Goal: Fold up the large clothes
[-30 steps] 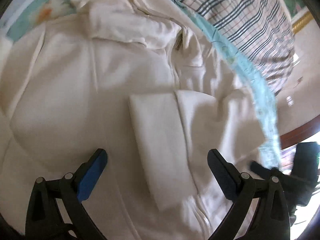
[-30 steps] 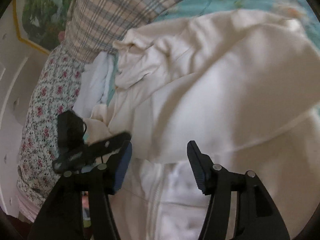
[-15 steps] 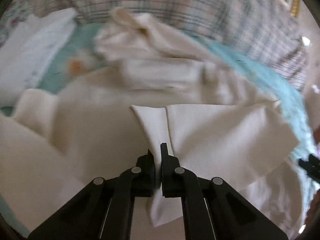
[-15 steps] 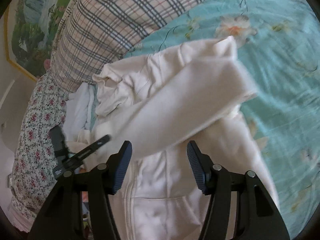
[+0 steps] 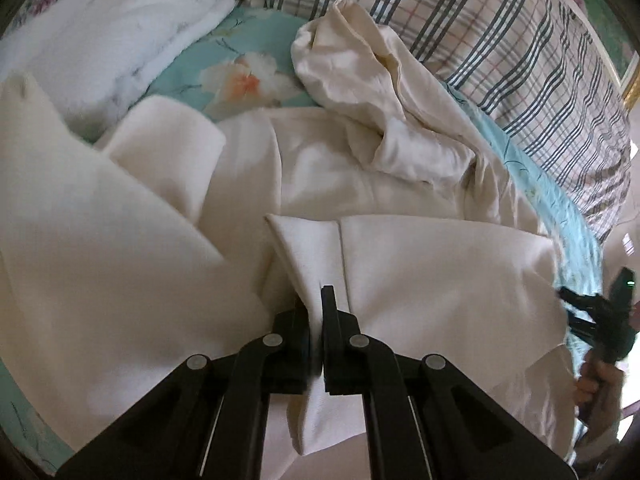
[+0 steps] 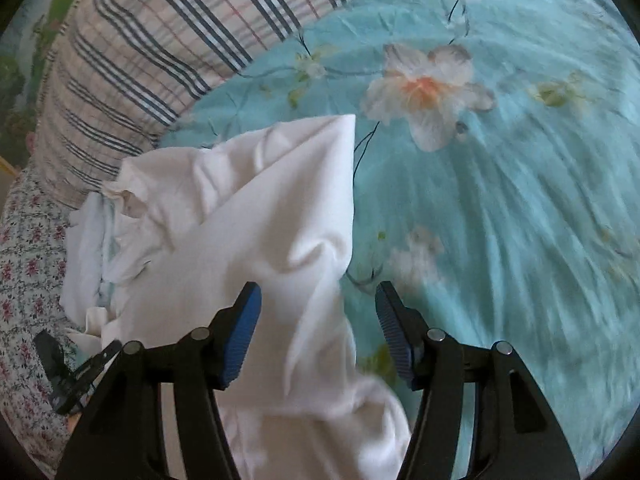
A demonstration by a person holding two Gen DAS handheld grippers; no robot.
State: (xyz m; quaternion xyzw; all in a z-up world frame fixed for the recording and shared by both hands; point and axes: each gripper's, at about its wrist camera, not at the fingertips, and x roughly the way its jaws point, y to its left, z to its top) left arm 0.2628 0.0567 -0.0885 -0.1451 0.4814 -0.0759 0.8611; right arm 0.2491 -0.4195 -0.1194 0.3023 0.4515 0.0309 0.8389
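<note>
On the turquoise floral bedsheet (image 6: 500, 184) a cream hooded jacket (image 5: 400, 168) is spread, its hood crumpled toward the plaid pillow (image 5: 520, 40). At the bottom centre of the left wrist view the left gripper (image 5: 316, 308) is seen angled downward, its 2 black jaws clenched on the ribbed cuff (image 5: 308, 256) of a sleeve that is drawn across the jacket's front. A folded white cloth (image 5: 100, 32) lies at the upper left, beside the pillow. At the right edge of that view a hand (image 5: 600, 392) is seen wrapped around the handle of the other tool. In the right wrist view the right gripper (image 6: 318, 328) is tilted down over the jacket's edge, its 2 blue pads (image 6: 240, 336) held apart; a loose fold of cream fabric is seen between them, with no pad pressed on it.
</note>
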